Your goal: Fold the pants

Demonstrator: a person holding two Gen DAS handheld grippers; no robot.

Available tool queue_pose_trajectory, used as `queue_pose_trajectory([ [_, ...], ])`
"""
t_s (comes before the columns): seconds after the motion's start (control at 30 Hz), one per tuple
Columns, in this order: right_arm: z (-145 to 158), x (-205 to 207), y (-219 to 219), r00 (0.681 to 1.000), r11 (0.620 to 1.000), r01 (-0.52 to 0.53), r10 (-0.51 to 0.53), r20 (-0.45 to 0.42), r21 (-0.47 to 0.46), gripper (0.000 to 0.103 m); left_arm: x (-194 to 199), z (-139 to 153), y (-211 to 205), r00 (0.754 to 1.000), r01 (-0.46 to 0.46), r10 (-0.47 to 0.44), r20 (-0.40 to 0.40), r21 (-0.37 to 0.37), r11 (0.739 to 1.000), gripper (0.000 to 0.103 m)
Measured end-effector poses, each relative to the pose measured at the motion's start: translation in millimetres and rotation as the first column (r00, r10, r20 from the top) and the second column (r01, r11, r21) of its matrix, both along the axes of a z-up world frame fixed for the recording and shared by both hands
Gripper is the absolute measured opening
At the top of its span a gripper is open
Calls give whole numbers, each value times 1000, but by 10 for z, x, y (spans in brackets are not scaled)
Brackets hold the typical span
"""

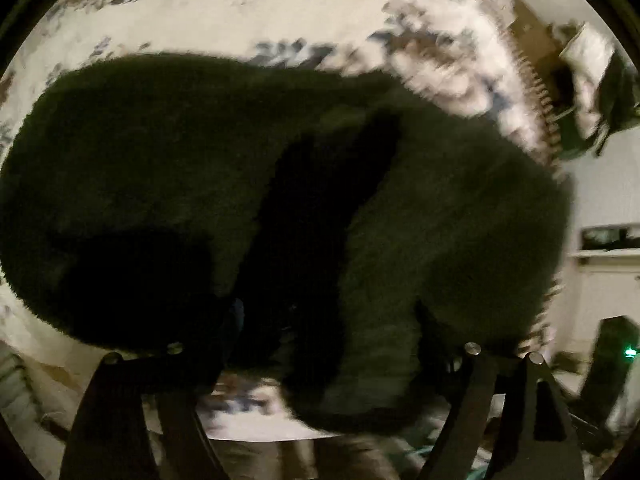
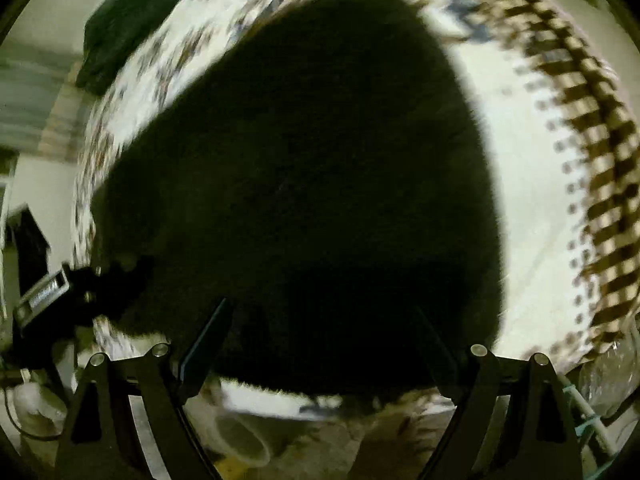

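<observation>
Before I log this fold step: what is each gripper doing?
Left gripper: open, over the dark pants, gripping nothing.
Right gripper: open, over the pants, gripping nothing.

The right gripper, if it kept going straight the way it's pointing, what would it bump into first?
Most likely the dark pants. The right gripper is open, and the fabric fills the view ahead of its fingers, lying on the patterned cloth. Blur hides how close it is.

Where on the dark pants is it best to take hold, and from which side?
Probably the near edge of the pants, from above. They lie flat on the patterned cloth, so only an edge gives the open right gripper something to pinch.
</observation>
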State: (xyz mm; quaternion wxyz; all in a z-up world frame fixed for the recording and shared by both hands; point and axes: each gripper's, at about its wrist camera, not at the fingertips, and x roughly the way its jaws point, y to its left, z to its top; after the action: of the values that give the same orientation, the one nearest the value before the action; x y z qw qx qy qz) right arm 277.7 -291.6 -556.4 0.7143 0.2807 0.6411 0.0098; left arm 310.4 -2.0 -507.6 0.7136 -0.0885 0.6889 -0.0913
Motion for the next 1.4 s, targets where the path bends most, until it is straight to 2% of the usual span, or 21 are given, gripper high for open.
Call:
queue_pose_trajectory([
  [0.1, -250, -9, 218, 996, 999, -50, 49, -71, -19, 91, 1, -294, 154, 996, -56, 56, -67, 2, 998, 82],
  [0.2, -375, 27, 330, 993, 996, -76, 72, -98, -40, 91, 21, -249, 179, 995, -69, 68, -67, -4, 998, 83],
  [0.3, -243, 24, 384, 996, 994, -74, 70, -55, -75, 91, -36, 20, 175, 998, -60, 60, 25, -2, 998, 83],
  [0.4, -50, 48, 396, 999, 992, -51, 50, -11, -119, 91, -114, 196, 270, 992, -93, 92, 91, 10, 996, 86],
  [0.47, 79, 92, 441, 999, 988, -45, 47, 11, -149, 91, -130, 228, 352, 989, -111, 107, 104, 32, 993, 101],
  [0.6, 342, 265, 626, 996, 968, -65, 79, 50, -244, 91, -181, 241, 570, 982, -155, 149, 115, 51, 987, 102],
  [0.77, 564, 494, 807, 994, 966, -48, 71, 83, -254, 91, -88, 253, 824, 966, -233, 226, 123, 51, 971, 102],
  [0.83, 582, 567, 891, 995, 967, -44, 65, 76, -252, 91, -78, 270, 1020, 952, -284, 279, 128, 25, 958, 102],
  [0.93, 540, 652, 1064, 996, 968, -61, 76, 52, -243, 91, -89, 216, 1384, 916, -386, 383, 124, 0, 923, 102],
  [1.03, 477, 711, 1213, 994, 962, -94, 105, 29, -255, 91, -125, 22, 1775, 859, -503, 505, 88, -45, 863, 102],
  [1.07, 447, 728, 1264, 994, 962, -101, 110, 23, -254, 91, -144, -71, 1909, 832, -546, 549, 77, -52, 836, 102],
  [1.1, 426, 740, 1301, 993, 961, -108, 117, 19, -255, 91, -151, -165, 2020, 812, -579, 580, 67, -30, 814, 102],
  [1.13, 402, 751, 1338, 992, 958, -117, 124, 13, -262, 91, -149, -228, 2085, 802, -595, 594, 66, -5, 804, 102],
  [1.17, 369, 767, 1382, 991, 952, -127, 133, 5, -278, 91, -139, -295, 2157, 794, -606, 603, 71, 23, 795, 102],
  [1.27, 298, 811, 1438, 990, 947, -140, 142, -15, -291, 91, -110, -448, 2294, 781, -624, 622, 60, 36, 781, 102],
  [1.4, 242, 875, 1520, 986, 933, -166, 164, -35, -320, 91, -63, -518, 2310, 792, -610, 607, 58, 40, 792, 102],
])
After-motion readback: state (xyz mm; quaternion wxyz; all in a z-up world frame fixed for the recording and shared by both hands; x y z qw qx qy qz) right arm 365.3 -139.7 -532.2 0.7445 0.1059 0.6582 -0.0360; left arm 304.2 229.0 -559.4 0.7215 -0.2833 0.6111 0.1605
